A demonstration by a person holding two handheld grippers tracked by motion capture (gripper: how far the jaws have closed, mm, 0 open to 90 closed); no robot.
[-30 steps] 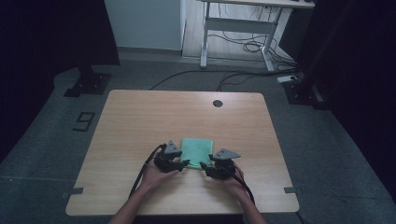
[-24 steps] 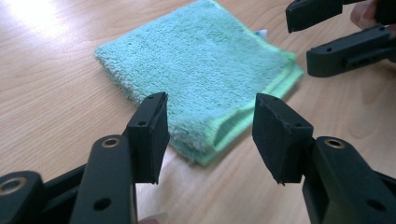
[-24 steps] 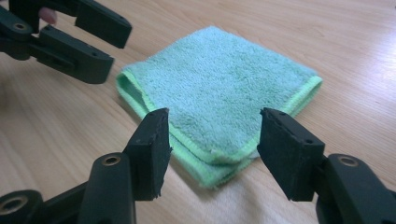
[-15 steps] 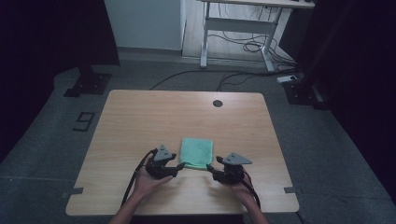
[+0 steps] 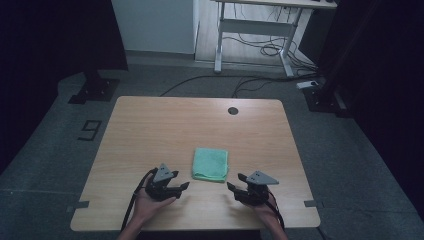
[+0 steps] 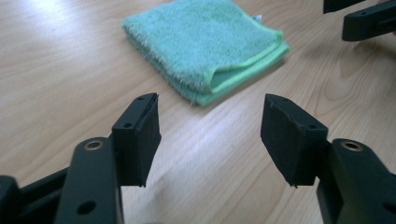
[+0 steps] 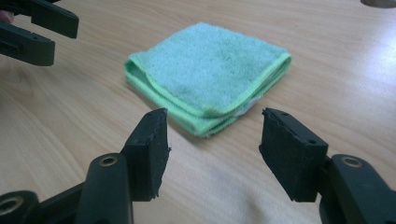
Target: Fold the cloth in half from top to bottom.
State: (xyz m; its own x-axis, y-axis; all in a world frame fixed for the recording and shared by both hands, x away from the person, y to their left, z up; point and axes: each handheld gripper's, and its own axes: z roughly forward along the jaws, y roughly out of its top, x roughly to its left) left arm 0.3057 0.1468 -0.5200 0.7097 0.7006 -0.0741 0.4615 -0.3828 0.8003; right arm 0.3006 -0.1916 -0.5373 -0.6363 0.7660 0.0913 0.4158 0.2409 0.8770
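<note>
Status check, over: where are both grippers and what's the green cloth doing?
Left gripper and right gripper open, jaws just opening, nothing between them. Folded green cloth flat on table, untouched, between the two. Nothing in the way.

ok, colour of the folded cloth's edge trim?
Lighter, yellowish green on a mint-green folded cloth. The right gripper view shows it best.

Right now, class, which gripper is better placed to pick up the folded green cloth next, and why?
Roughly even, perhaps the left gripper: it lies slightly nearer the cloth than the right gripper. Both jaws are open, facing its near corners, touching nothing.
</note>
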